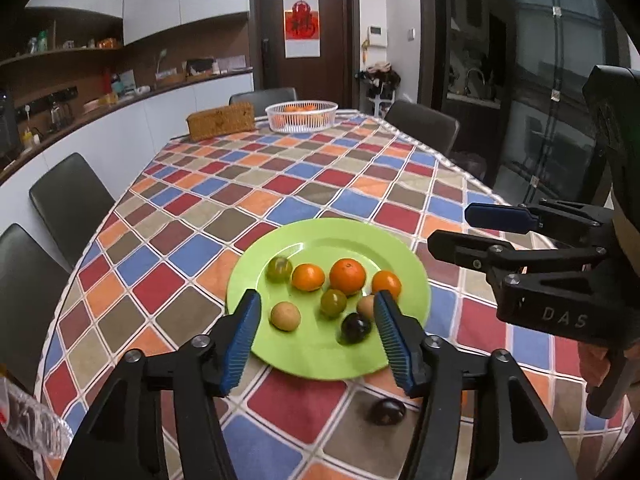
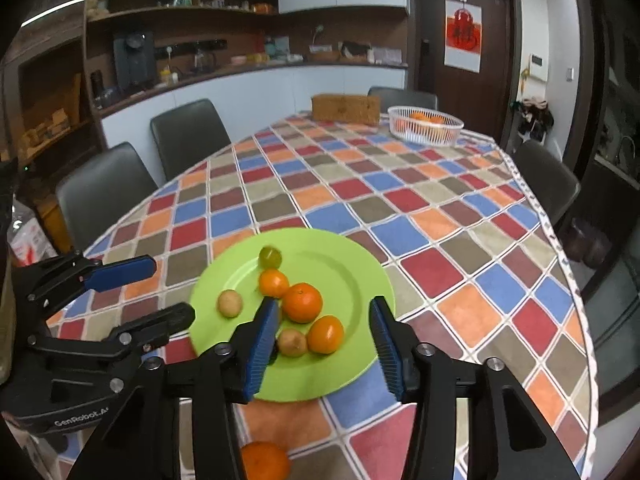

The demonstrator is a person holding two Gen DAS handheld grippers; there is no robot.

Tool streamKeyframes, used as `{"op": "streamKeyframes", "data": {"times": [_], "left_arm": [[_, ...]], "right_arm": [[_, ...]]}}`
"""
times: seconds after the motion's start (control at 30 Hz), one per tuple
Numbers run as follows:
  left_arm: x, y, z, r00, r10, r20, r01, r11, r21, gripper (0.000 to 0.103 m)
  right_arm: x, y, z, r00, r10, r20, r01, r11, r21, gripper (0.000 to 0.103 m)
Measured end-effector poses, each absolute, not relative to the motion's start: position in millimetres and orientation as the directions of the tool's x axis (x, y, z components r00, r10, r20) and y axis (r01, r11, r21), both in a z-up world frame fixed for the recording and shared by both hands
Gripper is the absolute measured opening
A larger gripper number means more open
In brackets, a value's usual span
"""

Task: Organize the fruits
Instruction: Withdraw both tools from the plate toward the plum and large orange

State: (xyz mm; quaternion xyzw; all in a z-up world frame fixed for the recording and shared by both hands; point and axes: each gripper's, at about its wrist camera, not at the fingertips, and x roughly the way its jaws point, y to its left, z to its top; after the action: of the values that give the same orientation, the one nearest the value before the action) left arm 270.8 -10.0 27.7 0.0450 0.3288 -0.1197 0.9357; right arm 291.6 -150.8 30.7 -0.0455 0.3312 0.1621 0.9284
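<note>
Both grippers hang over the green plate (image 1: 404, 276) on the counter (image 1: 280, 184) with the bright checkered cloth. The left hand-held gripper (image 1: 318, 338) has its blue pads spread wide and nothing between them. The right hand-held gripper (image 2: 324, 350) is spread wide too, with nothing in it.

Most of the fruit sits on the plate. There are three oranges, and the big orange (image 1: 347, 276) is in the middle. Two green fruits, two small tan ones and a dark plum (image 1: 355, 329) lie around it. They sit close together, and some look like they touch.

Two fruits are not on the plate. Another dark plum (image 1: 387, 411) lies on the cloth just beside the near rim. A loose orange (image 2: 265, 461) lies on the cloth near the edge of the counter, right under the right gripper.

I think the loose ones need to go on the plate. Things could go wrong here. Round fruit rolls easily. If a pad bumps the loose orange, it may roll off the edge and fall. The plum is small and smooth, so it might slip out of a pinch. A fruit dropped onto the crowded plate could knock the others off.

A white basket (image 1: 301, 116) with more oranges stands far away at the other end.
</note>
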Motion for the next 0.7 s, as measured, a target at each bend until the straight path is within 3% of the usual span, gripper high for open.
{"op": "streamKeyframes", "data": {"times": [0.2,0.37,0.7], "left_arm": [[238.6,-6.9,42.6,0.779,-0.221,-0.587,0.268,0.963,-0.006,0.063],[216.0,-4.7,49.8,0.796,-0.229,-0.560,0.276,0.961,-0.002,0.067],[191.5,-9.4,44.3,0.800,-0.251,-0.545,0.327,0.944,0.045,0.070]], "right_arm": [[255.0,-152.4,49.2,0.761,0.305,-0.572,-0.349,0.937,0.035,0.053],[226.7,-154.6,56.2,0.791,0.293,-0.538,-0.340,0.940,0.013,0.060],[187.7,-152.6,53.2,0.817,0.258,-0.515,-0.331,0.942,-0.053,0.064]]}}
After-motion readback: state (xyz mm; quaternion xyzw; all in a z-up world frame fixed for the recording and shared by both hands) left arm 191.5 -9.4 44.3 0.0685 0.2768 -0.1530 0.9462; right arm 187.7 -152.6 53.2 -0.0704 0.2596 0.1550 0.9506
